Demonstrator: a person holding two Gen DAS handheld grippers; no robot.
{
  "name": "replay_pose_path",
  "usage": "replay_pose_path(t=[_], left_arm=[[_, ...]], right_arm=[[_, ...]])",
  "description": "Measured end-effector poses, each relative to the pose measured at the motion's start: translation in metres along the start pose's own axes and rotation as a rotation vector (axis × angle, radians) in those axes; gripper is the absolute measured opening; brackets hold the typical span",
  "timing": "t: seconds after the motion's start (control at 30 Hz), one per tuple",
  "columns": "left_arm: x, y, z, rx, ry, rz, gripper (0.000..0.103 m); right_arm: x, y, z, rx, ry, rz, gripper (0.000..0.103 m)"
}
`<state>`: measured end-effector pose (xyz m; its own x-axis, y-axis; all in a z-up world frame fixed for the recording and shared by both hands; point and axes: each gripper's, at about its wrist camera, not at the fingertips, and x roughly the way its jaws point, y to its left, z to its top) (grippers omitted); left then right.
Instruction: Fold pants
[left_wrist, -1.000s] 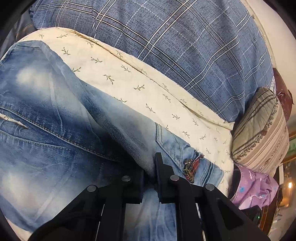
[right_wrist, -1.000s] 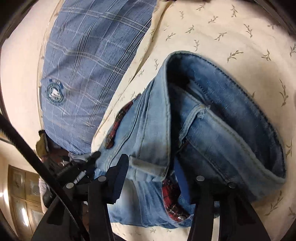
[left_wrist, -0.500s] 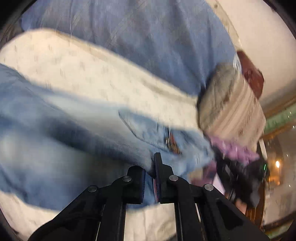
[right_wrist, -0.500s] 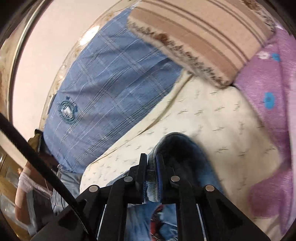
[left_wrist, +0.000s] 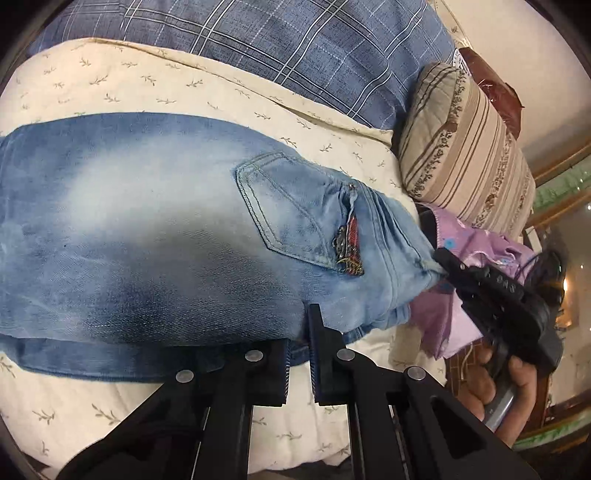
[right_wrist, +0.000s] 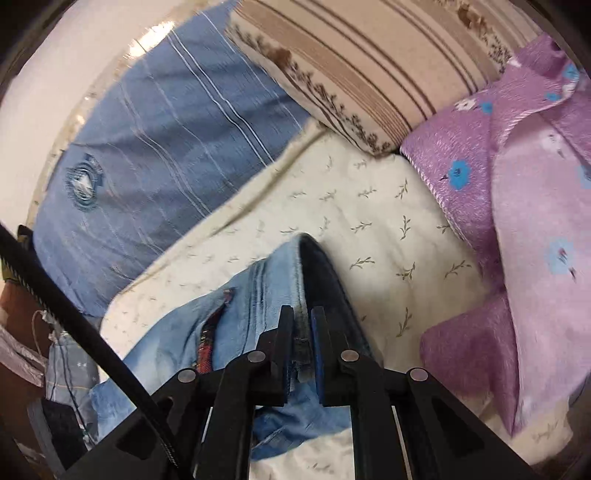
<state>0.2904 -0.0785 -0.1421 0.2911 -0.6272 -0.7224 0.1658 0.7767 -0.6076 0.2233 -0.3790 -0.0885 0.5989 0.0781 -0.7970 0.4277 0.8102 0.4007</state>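
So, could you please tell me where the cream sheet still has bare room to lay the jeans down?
Bare cream leaf-print sheet lies between the faded blue denim jeans, blue plaid quilt and purple floral blanket. It is crowded by the striped beige pillow.

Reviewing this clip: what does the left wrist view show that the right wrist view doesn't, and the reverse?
Left wrist only: the jeans' back pocket, the faded leg spread flat on the sheet, the right claw from outside, and the hand holding it.

Right wrist only: the dark inside of the waistband, pinched in the right claw, and the round badge on the plaid cover.

Both: jeans, sheet, plaid cover, striped pillow, purple floral cloth. Each claw is shut on denim; left claw.
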Motion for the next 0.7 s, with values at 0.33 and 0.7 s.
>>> replay_pose_path(t=[0.33, 0.7], left_arm=[[0.035, 0.020, -0.030, 0.087, 0.100, 0.046, 0.008], [-0.002, 0.009, -0.039, 0.102, 0.012, -0.010, 0.045]], right_arm=[[0.037, -0.005, -0.024, -0.035, 0.149, -0.196, 0.012], [0.021, -0.025, -0.018, 0.149, 0.078, 0.012, 0.073]])
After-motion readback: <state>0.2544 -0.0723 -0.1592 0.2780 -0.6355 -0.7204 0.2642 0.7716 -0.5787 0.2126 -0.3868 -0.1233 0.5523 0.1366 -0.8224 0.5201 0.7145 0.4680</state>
